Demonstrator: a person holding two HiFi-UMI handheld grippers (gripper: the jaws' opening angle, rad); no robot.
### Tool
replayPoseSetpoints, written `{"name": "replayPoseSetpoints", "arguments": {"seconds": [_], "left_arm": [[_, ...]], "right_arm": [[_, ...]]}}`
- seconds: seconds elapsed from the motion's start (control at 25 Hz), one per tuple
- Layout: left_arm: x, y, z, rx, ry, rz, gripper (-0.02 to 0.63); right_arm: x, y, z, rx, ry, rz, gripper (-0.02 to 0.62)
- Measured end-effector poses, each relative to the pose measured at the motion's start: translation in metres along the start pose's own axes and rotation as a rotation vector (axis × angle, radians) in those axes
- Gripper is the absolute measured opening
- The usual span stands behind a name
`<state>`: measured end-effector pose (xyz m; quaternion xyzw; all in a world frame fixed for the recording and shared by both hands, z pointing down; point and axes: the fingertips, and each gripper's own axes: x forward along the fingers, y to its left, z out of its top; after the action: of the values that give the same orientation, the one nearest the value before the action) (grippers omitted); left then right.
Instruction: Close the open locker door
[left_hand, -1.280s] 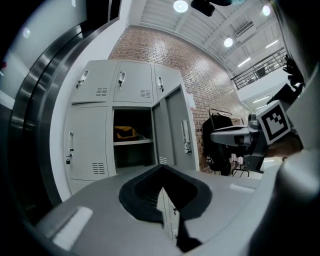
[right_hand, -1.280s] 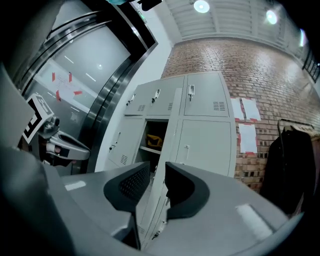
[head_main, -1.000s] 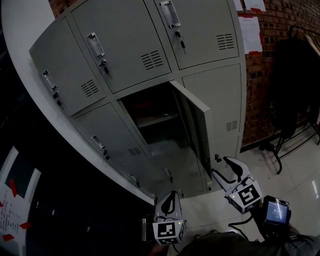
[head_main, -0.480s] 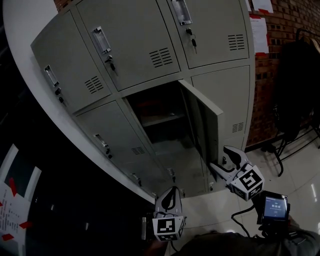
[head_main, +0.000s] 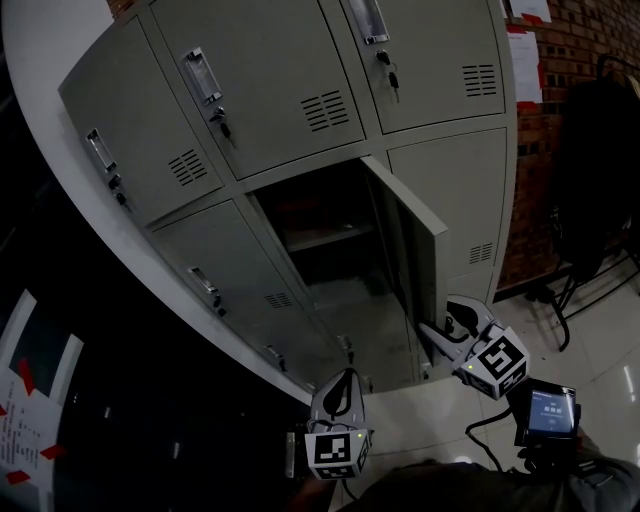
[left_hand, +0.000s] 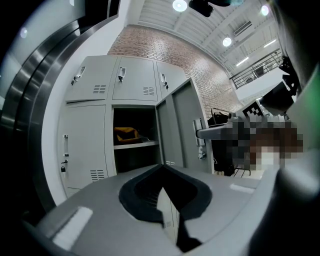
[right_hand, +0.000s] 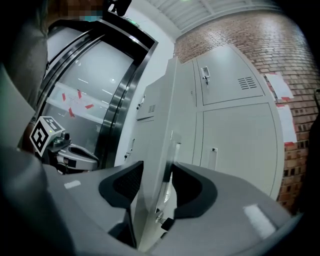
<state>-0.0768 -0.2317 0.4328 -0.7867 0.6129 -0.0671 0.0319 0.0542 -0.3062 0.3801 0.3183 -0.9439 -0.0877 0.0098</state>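
Head view: a bank of grey sheet-metal lockers (head_main: 270, 90) with louvred vent slots (head_main: 325, 110) and recessed bright handles (head_main: 200, 75), a key hanging below each. The locker door (head_main: 405, 240) of the middle compartment in the lower row stands open, hinged on its right side. The right hand-held gripper (head_main: 438, 318) meets the door's free edge low down. The left hand-held gripper (head_main: 340, 390) hangs apart from the lockers, over the glossy tiled floor (head_main: 600, 360). A small lit screen (head_main: 545, 412) sits near the right gripper; its text is too small to read. The right gripper view alone shows the grasp: the thin door panel (right_hand: 160, 115) runs edge-on between the two dark ribbed pads (right_hand: 122, 185), which close on it from both sides. This view also shows the left hand-held gripper's square-patterned marker cube (right_hand: 42, 135) against a glass wall bearing red-marked sheets (right_hand: 75, 100). The left gripper view shows the left hand-held gripper (left_hand: 162, 170) with its jaw tips together and nothing held. Only here is an ochre bundle (left_hand: 125, 134) visible, lying on the shelf (left_hand: 136, 145) inside the open compartment. Paper notices (head_main: 525, 50) hang on the brick wall (head_main: 590, 30); their print is illegible.
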Motion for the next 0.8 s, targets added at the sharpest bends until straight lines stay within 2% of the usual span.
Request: {"name": "replayPoseSetpoints", "arguments": {"seconds": [0.4, 0.8], "left_arm": [[-0.003, 0.01, -0.003, -0.003, 0.022, 0.07, 0.0], [0.006, 0.036, -0.001, -0.002, 0.008, 0.094, 0.0]], "right_arm": [[0.008, 0.022, 0.011, 0.036, -0.064, 0.101, 0.196], [0.034, 0.055, 0.018, -0.026, -0.112, 0.207, 0.193]]}}
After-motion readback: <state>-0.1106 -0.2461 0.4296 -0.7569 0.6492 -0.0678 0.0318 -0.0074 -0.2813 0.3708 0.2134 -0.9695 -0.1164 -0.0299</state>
